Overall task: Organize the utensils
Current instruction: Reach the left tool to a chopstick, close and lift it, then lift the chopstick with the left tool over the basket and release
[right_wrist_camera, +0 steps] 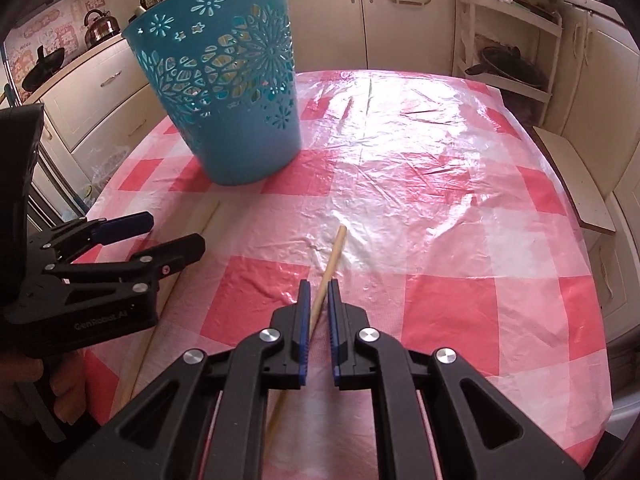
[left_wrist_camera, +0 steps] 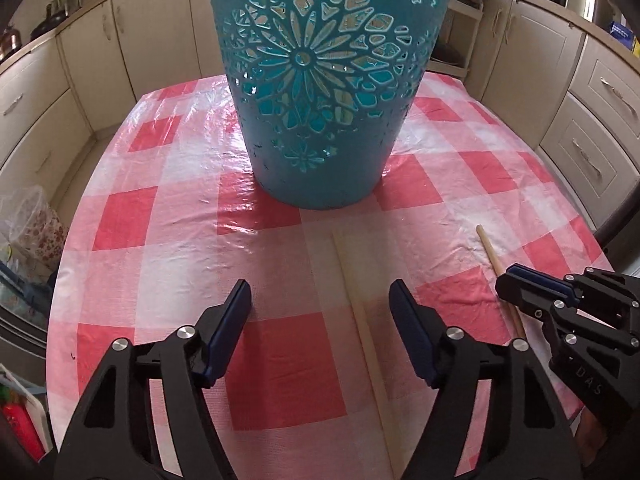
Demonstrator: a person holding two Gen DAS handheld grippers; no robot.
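Observation:
A teal cut-out basket stands upright on the pink checked tablecloth; it also shows in the right wrist view. A pale chopstick lies on the cloth between the fingers of my open left gripper, untouched. It shows in the right wrist view too, under the left gripper. My right gripper is shut on a tan wooden chopstick, whose tip points forward over the cloth. In the left wrist view the right gripper sits at the right on that chopstick.
Cream kitchen cabinets ring the table. A shelf rack with a pan stands at the far right, a bench by the table's right edge. A kettle sits on the left counter. Bags stand left of the table.

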